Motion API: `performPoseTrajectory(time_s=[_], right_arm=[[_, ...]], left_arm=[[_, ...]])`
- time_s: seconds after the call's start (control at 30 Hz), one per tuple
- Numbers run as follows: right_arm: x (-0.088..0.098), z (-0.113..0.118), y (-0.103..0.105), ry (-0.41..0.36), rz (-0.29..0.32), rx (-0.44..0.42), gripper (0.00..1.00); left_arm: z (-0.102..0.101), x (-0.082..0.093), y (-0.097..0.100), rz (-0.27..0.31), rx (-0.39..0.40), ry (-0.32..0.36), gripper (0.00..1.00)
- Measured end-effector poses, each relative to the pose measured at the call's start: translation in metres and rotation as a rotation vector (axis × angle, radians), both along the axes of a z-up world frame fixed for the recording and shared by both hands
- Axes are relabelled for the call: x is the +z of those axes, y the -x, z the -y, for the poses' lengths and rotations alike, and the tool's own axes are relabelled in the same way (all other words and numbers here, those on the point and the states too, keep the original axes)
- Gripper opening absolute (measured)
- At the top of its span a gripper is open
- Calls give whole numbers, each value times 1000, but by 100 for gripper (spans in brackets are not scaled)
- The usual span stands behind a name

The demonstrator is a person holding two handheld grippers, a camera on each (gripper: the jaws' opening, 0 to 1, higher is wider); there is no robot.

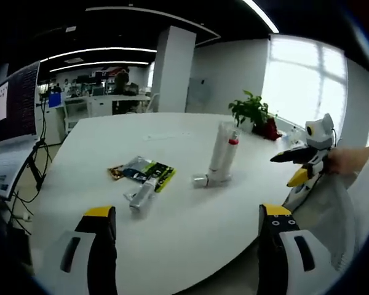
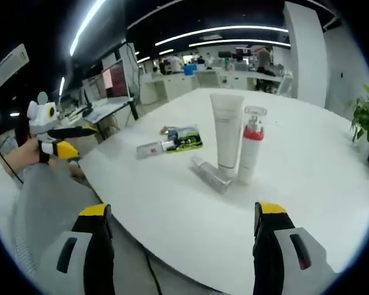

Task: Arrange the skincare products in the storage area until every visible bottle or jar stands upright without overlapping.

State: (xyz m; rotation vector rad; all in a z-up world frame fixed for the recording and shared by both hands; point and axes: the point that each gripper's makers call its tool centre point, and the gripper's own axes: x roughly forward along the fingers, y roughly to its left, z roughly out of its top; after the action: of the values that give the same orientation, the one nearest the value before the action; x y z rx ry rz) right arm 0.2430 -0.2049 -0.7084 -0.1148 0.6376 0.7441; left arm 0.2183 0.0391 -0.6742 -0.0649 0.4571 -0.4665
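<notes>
Table (image 1: 190, 239): a large white round-edged top, on which all the skincare items are gathered near the middle.
Left gripper (image 1: 187, 218): jaws are held spread wide, nothing between them, raised off the near table edge; it is also seen in the right gripper view (image 2: 80, 132).
Right gripper (image 2: 179, 215): jaws are likewise spread wide and empty; in the left gripper view (image 1: 281, 158) it is seen held beside the table.
White tube (image 2: 226, 129): stood upright, just beside the pump bottle.
Pump bottle (image 2: 251, 144): upright, white with a red collar.
Silver bottle (image 2: 211, 173): laid flat at the foot of the tube.
Sachet packet (image 2: 186, 139): flat, green and black.
Small tube (image 2: 152, 148): laid flat, touching the packet.
</notes>
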Motion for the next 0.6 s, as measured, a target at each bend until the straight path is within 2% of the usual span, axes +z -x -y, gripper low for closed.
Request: performPoseTrajectory(time_s=[0.1, 0.33, 0.5, 0.6], right_arm=[[-2, -4, -4, 30, -4, 32, 93], [-10, -14, -27, 96, -10, 101, 88], [-26, -24, -38, 243, -17, 226, 83], [-38, -25, -46, 310, -25, 270, 79]], left_arm=[[-1, -4, 1, -17, 5, 3, 88], [-5, -7, 0, -29, 12, 7, 87], [-4, -7, 0, -28, 10, -15, 86], [-4, -8, 0, -31, 5, -25, 85]])
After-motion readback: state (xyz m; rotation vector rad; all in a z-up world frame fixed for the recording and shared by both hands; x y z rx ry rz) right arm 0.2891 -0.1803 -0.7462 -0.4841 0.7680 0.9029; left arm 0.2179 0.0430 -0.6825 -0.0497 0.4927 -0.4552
